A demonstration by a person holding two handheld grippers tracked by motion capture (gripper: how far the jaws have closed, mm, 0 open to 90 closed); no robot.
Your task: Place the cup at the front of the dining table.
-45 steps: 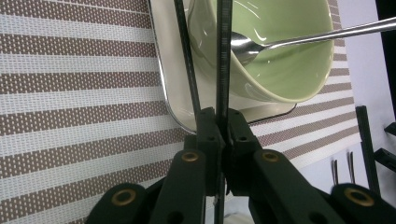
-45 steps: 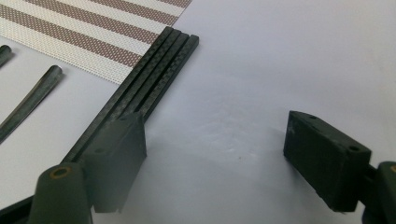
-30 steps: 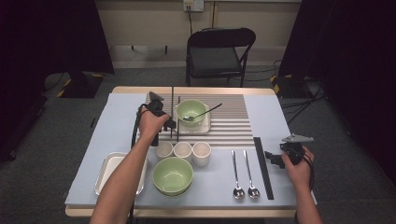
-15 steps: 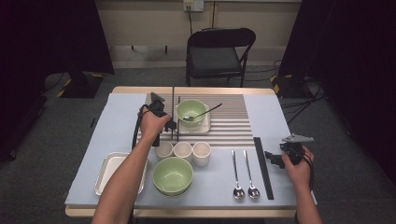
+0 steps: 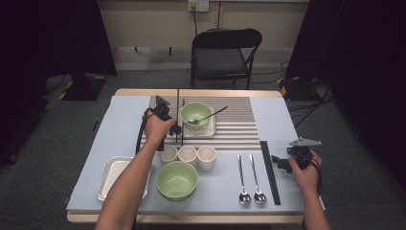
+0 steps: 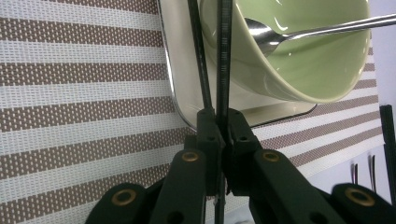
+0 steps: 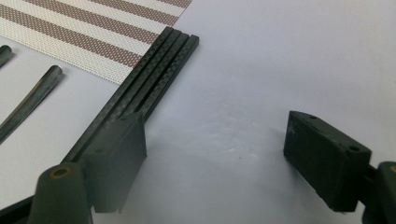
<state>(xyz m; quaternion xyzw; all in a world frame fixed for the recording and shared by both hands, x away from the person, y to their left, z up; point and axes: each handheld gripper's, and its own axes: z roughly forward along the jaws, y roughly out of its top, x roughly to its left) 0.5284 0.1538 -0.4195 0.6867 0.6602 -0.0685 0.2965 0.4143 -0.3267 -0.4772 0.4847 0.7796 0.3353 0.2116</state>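
Gripping a black chopstick [image 6: 223,60], the left gripper [image 5: 173,130] sits left of centre in the high view, jaws pinched tight on it, chopstick upright. A second black chopstick [image 6: 200,60] stands just beside it; can't tell if it is clamped too. Both cross the small tray [image 6: 169,70] rim near the green bowl [image 5: 196,114], which holds a spoon [image 5: 207,117], upper middle of the frame on the striped mat [image 5: 239,129]. Right gripper [image 5: 279,163] at lower right, jaws wide apart, nothing between them, its one jaw just beside the black chopstick bundle [image 7: 154,74] lying flat on the table [image 5: 119,129]. Lower middle: three white cups [image 5: 187,154], second green bowl [image 5: 177,179], two spoons [image 5: 250,175], empty metal tray [image 5: 109,175] at lower left.
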